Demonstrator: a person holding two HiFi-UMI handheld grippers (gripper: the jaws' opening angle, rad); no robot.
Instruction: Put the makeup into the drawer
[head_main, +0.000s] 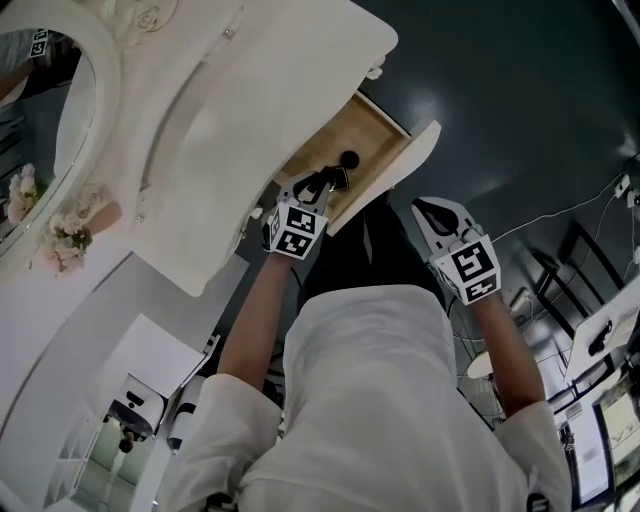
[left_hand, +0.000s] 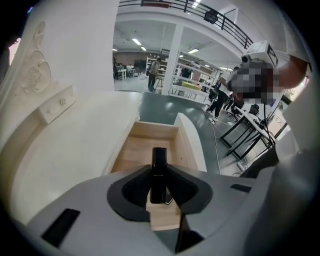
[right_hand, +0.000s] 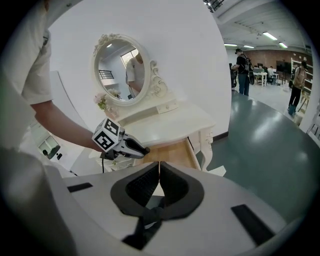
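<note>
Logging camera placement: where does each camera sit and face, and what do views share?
Head view: on the person's head, steeply down at the white dressing table and open light-wood drawer; shows torso, forearms, left gripper, right gripper.
Left gripper view: on the left gripper, facing into the drawer; gripper shut on a black makeup tube.
Right gripper view: on the right gripper, facing the table's oval mirror; gripper shut, empty; left forearm shows.
Shared: left gripper, in head and right gripper views.

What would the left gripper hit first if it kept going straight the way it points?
Probably the wooden floor of the open drawer: the left gripper, shut on a black makeup tube, aims into it. The tube would touch first; depth is unclear.
</note>
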